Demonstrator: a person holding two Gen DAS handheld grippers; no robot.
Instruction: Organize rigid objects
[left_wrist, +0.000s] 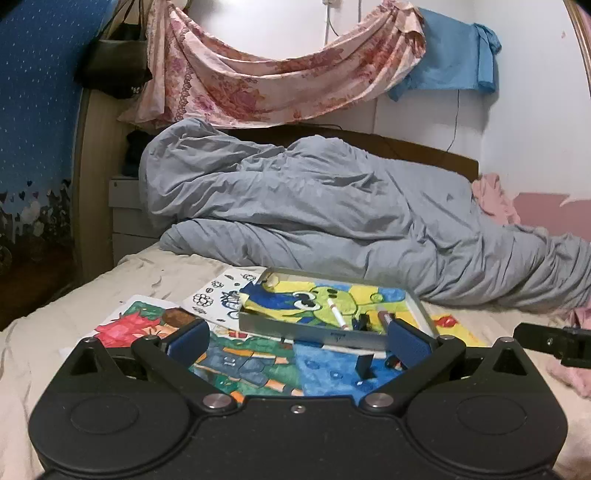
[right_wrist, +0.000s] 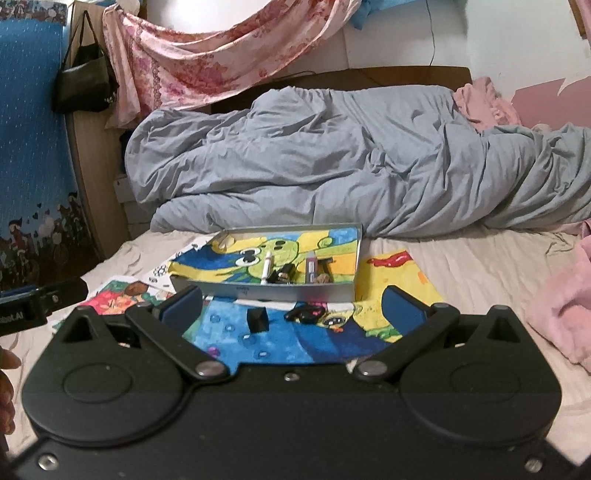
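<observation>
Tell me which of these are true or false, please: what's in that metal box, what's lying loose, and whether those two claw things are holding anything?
1. A white marker lies inside the metal tray. True.
2. The left gripper grips a pen. False: its fingers are spread, holding nothing.
3. A small black block sits on the painting outside the tray. True.
4. The right gripper is shut. False: it is open and empty.
5. The grey duvet covers the tray. False: it is heaped behind it.

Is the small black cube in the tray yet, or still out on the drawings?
Still out. The black cube sits on the blue painting, in front of the grey tray, whose near wall stands behind it.
</observation>
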